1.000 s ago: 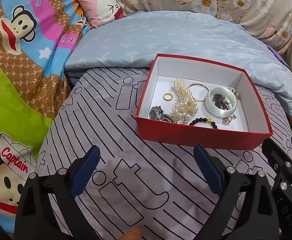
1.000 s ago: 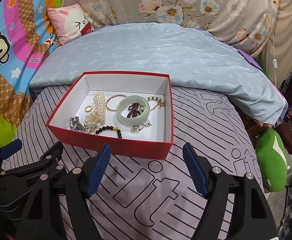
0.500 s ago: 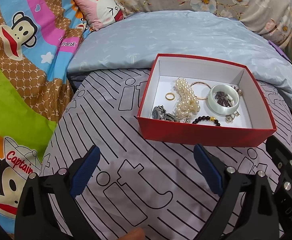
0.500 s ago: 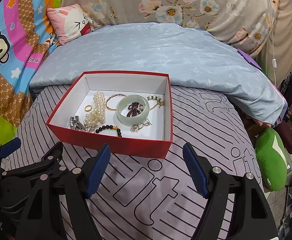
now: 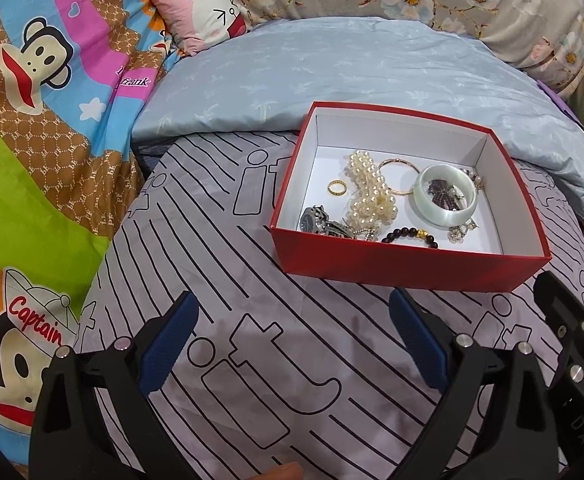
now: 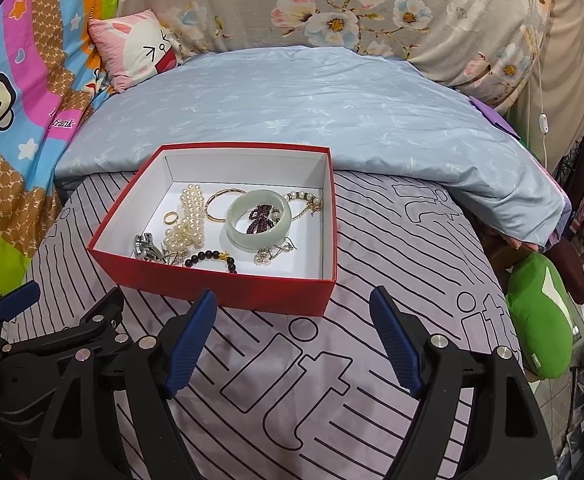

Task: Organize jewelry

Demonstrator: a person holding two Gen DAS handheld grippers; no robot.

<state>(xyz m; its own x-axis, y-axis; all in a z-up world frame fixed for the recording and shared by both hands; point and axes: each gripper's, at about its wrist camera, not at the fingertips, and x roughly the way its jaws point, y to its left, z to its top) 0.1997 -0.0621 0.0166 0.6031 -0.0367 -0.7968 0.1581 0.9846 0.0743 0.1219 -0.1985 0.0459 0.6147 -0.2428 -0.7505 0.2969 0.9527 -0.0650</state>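
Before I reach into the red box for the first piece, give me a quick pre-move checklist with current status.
1. Left gripper open and empty: ok.
2. Right gripper open and empty, its jaws having just opened a little further: ok.
3. Red box uncovered, upright on the striped sheet: ok.
4. Path from both grippers to the box free of obstacles: ok.
5. Pieces lying apart for a clean pick: not ok; pearl strand, watch and dark bead bracelet crowd together.
6. A place to sort pieces into: cannot tell.
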